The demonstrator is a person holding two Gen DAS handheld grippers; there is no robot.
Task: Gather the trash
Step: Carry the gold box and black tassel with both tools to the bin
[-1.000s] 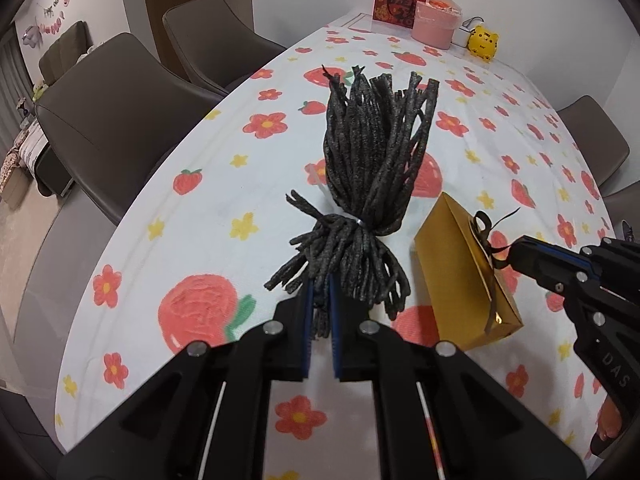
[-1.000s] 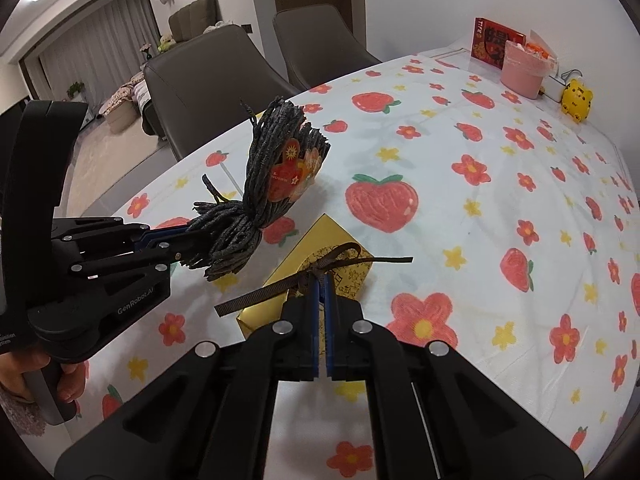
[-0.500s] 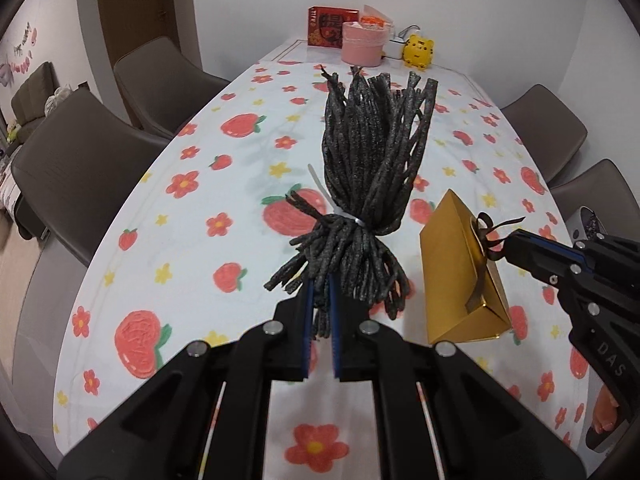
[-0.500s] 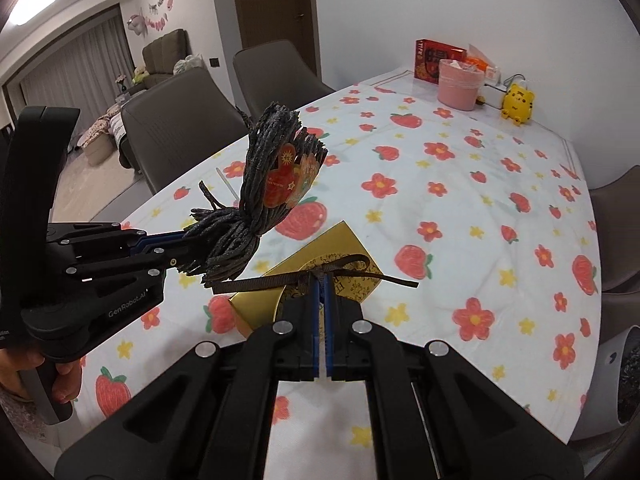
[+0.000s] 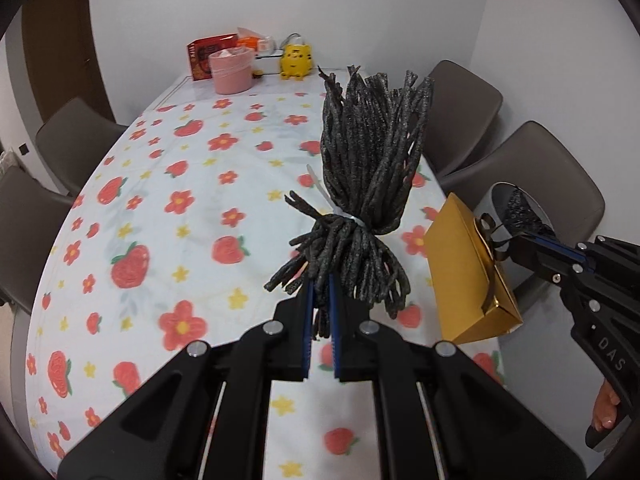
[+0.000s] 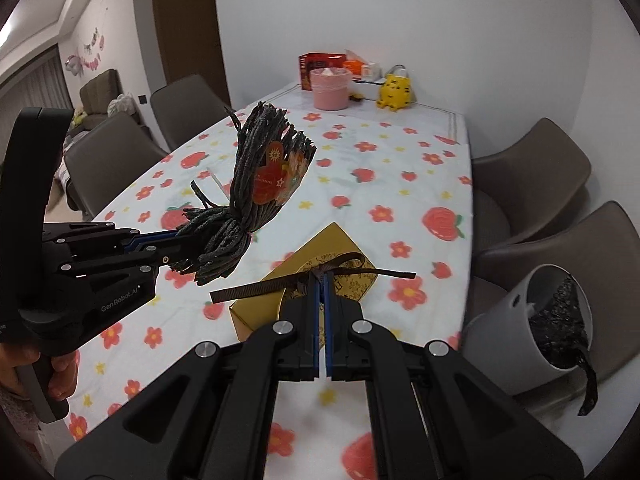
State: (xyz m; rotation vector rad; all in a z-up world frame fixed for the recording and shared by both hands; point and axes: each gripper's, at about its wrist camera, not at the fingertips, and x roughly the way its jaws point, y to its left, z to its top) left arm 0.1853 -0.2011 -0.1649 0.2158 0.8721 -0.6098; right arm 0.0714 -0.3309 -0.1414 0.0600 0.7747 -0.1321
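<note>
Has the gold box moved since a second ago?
Yes. In the right wrist view the gold box, hanging by its ribbon from the right gripper, has moved rightward toward the table's edge and the grey bin.

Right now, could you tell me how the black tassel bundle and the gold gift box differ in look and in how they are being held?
The black tassel bundle is a loose sheaf of dark cords cinched by a white tie; the gold gift box is a smooth, rigid carton. The left gripper pinches the bundle by its short cord ends, while the right gripper holds the box only by its brown ribbon. Both are lifted clear of the flowered tablecloth.
</note>
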